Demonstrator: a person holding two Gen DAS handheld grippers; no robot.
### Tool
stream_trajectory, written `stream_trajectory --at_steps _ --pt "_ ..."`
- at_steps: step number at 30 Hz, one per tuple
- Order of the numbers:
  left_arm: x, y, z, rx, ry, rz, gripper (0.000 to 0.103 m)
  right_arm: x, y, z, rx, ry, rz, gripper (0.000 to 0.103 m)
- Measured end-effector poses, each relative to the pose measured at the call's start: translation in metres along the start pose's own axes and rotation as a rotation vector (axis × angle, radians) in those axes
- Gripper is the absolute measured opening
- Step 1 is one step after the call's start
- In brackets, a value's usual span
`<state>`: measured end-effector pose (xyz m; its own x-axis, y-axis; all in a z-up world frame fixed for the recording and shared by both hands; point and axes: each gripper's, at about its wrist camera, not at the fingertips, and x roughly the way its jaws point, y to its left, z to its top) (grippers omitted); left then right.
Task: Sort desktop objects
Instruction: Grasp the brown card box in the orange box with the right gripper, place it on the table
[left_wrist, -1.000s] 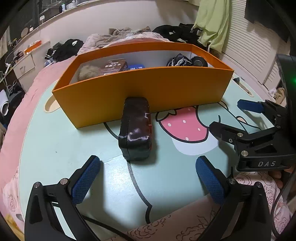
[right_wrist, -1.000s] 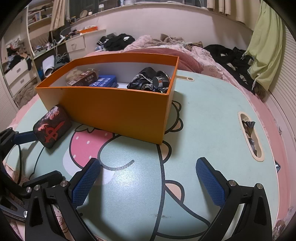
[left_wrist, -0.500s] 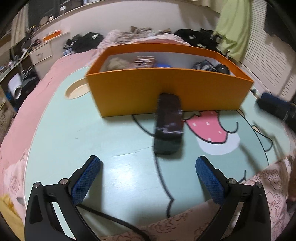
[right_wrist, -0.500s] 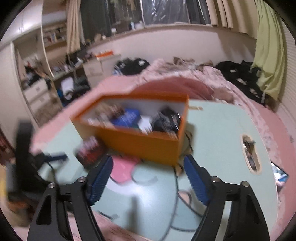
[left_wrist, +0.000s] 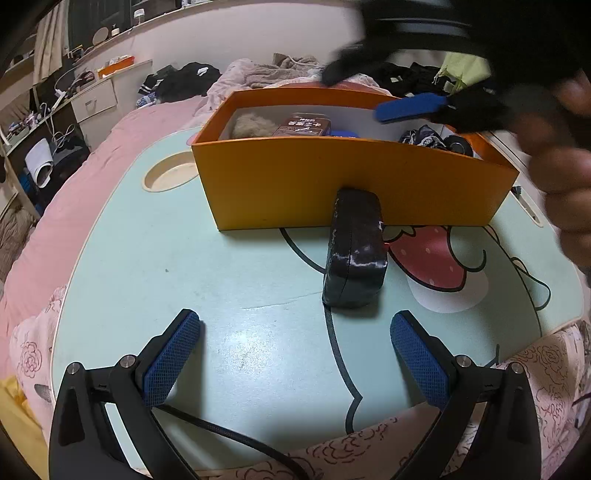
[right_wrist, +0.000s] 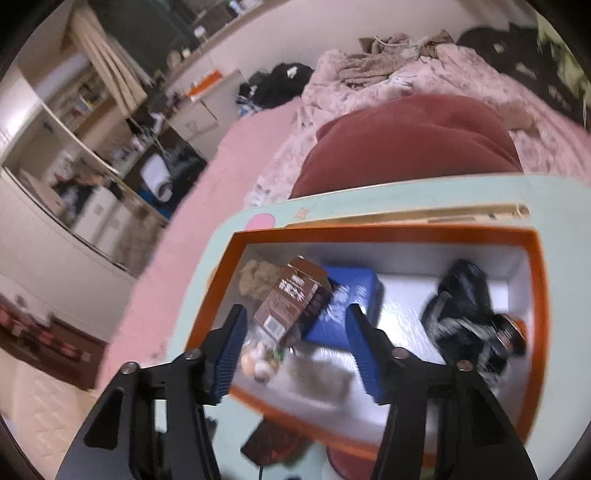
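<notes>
Left wrist view, lower left to lower right: left gripper (left_wrist: 295, 354) with its blue pads spread wide, nothing between them, low over the mint table (left_wrist: 155, 266). It has barely shifted; the view has only rolled a little.

Centre of that frame: the dark case (left_wrist: 354, 254) lies on the table, its far end against the near wall of the orange box (left_wrist: 332, 184). It is in the same spot as a second ago, so not yet sorted.

Upper right of that frame: the right gripper (left_wrist: 410, 107), blurred, now hangs over the box; a second ago it sat low at the right edge beside the table.

Right wrist view: right gripper (right_wrist: 295, 354) looks down into the box (right_wrist: 406, 232), over the brown carton (right_wrist: 291, 302) and blue pack (right_wrist: 347, 306). Its jaws have just been narrowing to about half spread, with nothing pinched.

Reading: the right hand seems to be tending the box contents; the case remains for the left.
</notes>
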<state>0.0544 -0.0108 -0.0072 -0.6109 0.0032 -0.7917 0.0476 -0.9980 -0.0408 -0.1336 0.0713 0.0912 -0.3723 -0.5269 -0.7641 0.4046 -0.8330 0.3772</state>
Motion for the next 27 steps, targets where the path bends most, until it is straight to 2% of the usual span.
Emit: stream_trajectory --at_steps 2,3,9,11,12,13,14,15,19,21,27 --pt "0.0 0.0 0.0 -0.001 -0.001 0.0 0.103 0.012 0.014 0.004 -0.028 0.003 -0.068 0.074" --pt "0.0 -0.001 0.0 -0.002 0.0 0.001 0.103 0.021 0.017 0.004 -0.028 0.009 -0.088 0.075" --pt "-0.001 0.0 0.001 -0.004 -0.002 0.001 0.103 0.055 0.013 -0.003 -0.049 0.078 -0.248 0.075" --pt "-0.001 0.0 0.001 -0.003 -0.003 0.001 0.103 0.053 0.01 -0.007 -0.089 0.042 -0.281 0.068" --pt "-0.002 0.001 0.0 0.0 -0.006 0.0 0.103 0.05 0.007 -0.008 -0.096 0.033 -0.264 0.053" --pt "-0.002 0.001 0.0 0.001 -0.007 0.0 0.103 0.047 0.004 -0.007 -0.093 0.03 -0.246 0.044" --pt "-0.002 0.001 0.0 0.001 -0.006 0.0 0.103 0.045 0.003 -0.006 -0.087 0.04 -0.228 0.023" --pt "-0.003 0.001 0.0 0.001 -0.006 0.0 0.103 0.045 -0.002 -0.007 -0.079 0.065 -0.194 0.018" --pt "-0.003 0.001 0.001 0.0 -0.006 -0.001 0.103 0.035 -0.012 -0.01 -0.053 0.035 -0.107 0.018" --pt "-0.003 0.001 0.001 0.0 -0.006 -0.001 0.103 0.016 -0.019 -0.01 -0.023 -0.029 -0.046 0.018" --pt "-0.003 0.001 0.001 0.001 -0.007 0.0 0.103 -0.058 -0.026 -0.017 -0.053 -0.18 0.023 0.018"
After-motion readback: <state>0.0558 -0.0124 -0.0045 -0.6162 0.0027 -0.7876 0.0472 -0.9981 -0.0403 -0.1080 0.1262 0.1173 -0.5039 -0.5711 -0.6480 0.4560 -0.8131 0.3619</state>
